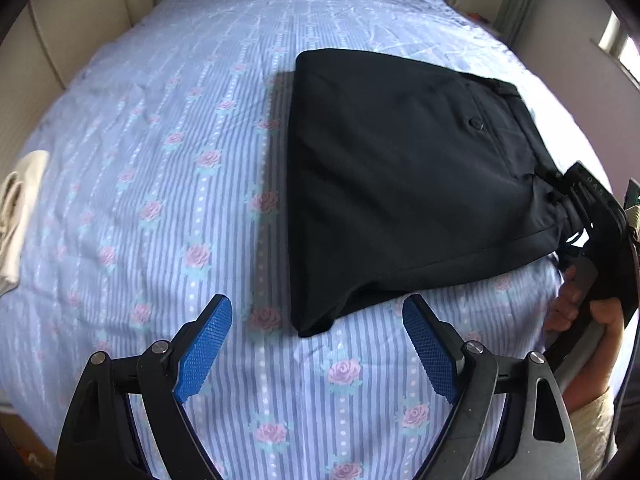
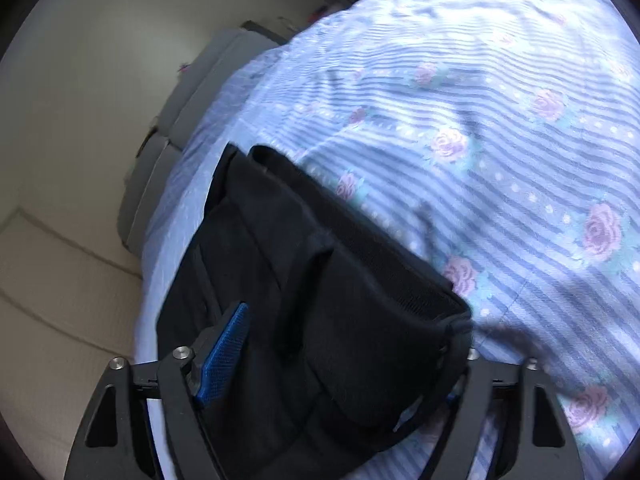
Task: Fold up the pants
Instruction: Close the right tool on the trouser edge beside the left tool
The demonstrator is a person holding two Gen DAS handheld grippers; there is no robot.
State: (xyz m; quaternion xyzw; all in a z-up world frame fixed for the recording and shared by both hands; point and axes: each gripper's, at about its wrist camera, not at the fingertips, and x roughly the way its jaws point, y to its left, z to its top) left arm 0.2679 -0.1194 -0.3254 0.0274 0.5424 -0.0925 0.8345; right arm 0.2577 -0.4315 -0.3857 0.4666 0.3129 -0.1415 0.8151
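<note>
With the black pants folded near the bed's right edge, the right tongs straddle the waistband without a confirmed grip, left tongs open, awaiting another fold.

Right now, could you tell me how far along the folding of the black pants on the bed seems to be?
Partly done: the black pants already lie on the bed sheet as a flat, compact stack. In hand: the right gripper has the waistband end between its jaws, though the far pad is hidden. The left gripper hangs open above the near corner, holding nothing. Probably left: one more fold.
</note>
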